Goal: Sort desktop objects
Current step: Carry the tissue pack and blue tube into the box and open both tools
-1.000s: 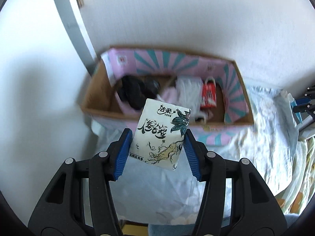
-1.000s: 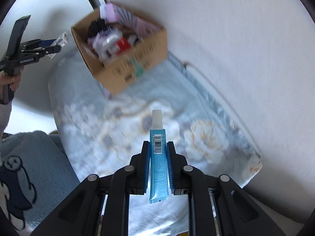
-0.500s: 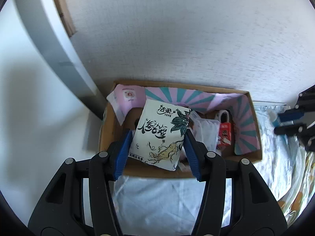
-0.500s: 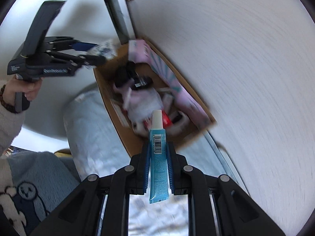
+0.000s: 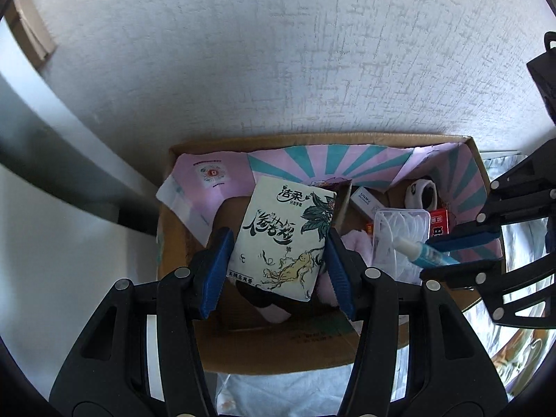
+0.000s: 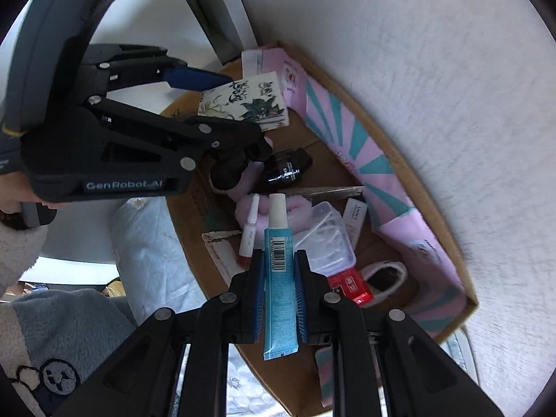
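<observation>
Over the cardboard box (image 5: 278, 347) | left gripper (image 5: 276, 255) pinches tissue pack (image 5: 281, 239) across its sides: light, soft, squashy | right gripper (image 6: 279, 299) nips blue tube (image 6: 279, 278) mid-body: light, pliable, likely slick; hold below the cap.

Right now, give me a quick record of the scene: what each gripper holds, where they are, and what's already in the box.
left gripper: shut on tissue pack, above the box
right gripper: shut on blue tube, above the box
container: cardboard box with pink and teal lining, against a white wall
box contents: clear plastic case, red packet, black item, small white vial, pink fluffy item
surface: floral cloth
</observation>
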